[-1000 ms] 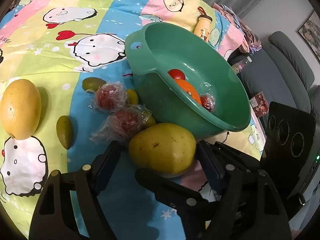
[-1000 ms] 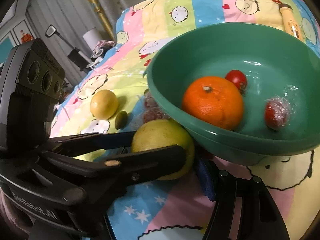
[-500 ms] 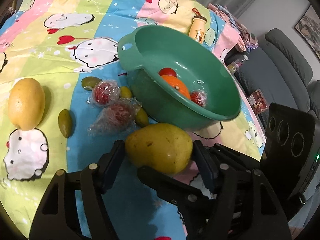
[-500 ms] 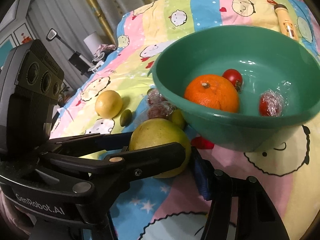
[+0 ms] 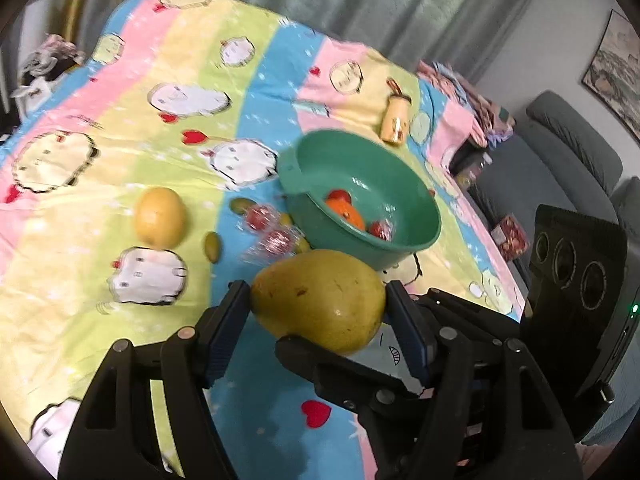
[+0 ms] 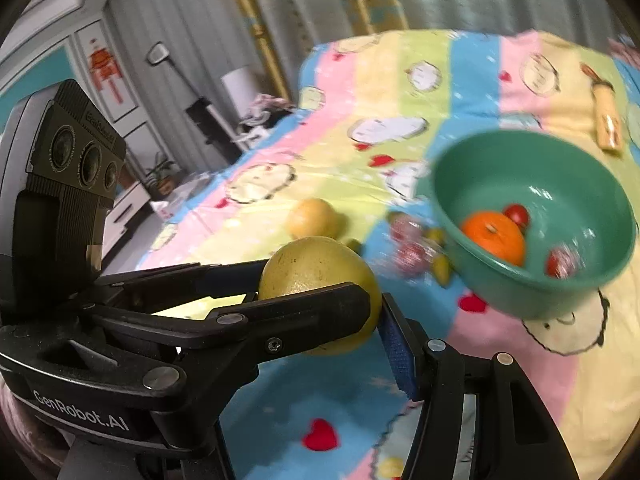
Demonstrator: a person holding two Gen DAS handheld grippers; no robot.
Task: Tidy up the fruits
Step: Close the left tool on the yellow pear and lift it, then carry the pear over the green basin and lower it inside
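A large yellow-green fruit (image 5: 320,300) hangs above the cartoon-print cloth, held by both grippers at once. My left gripper (image 5: 316,306) is shut on it, blue pads pressed to its left and right sides. My right gripper (image 6: 328,332) also clamps the large fruit (image 6: 316,268), though the left gripper's black finger covers one of its pads. Beyond stands a green bowl (image 5: 400,248) holding an orange (image 5: 346,212), a tomato (image 6: 517,215) and a wrapped red fruit (image 6: 562,262). The green bowl (image 6: 540,284) sits ahead and to the right in the right wrist view.
On the cloth left of the bowl lie a round yellow fruit (image 5: 160,218), a small green fruit (image 5: 212,246) and wrapped red fruits (image 5: 262,216). A small yellow bottle (image 5: 396,122) lies behind the bowl. A grey sofa (image 5: 560,148) stands past the right edge.
Both grippers have risen together with the large fruit, lifting it off the cloth. The bowl and loose fruits now look smaller and farther away.
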